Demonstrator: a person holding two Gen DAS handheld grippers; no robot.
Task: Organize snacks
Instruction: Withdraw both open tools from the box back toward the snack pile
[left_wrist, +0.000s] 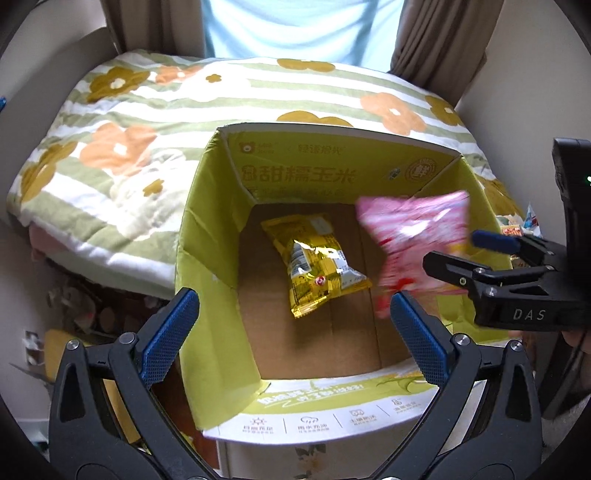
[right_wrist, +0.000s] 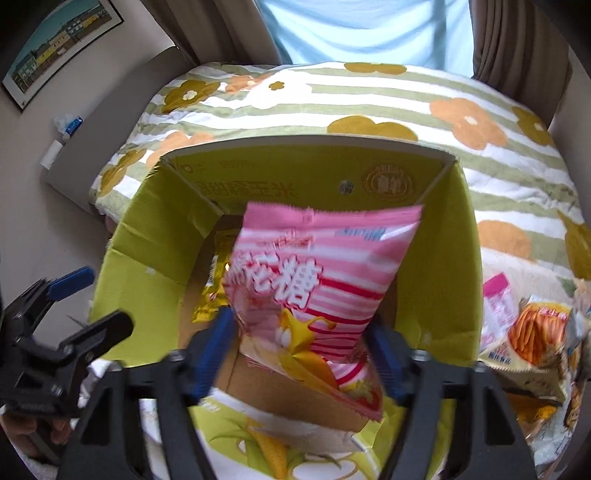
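One pink striped plastic snack bag (right_wrist: 317, 291) hangs blurred between the right hand-held gripper (right_wrist: 303, 350)'s spread blue pads over the open green cardboard box (left_wrist: 207, 258); letting it drop clear beside the yellow foil packet (left_wrist: 314, 262) seems best. Both grippers tilt steeply down; the left hand-held gripper (left_wrist: 291, 332) gapes empty at lower frame.

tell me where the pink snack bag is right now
In the right wrist view the pink snack bag hangs between the open right hand-held gripper over the cardboard box, right of the yellow packet on its floor.
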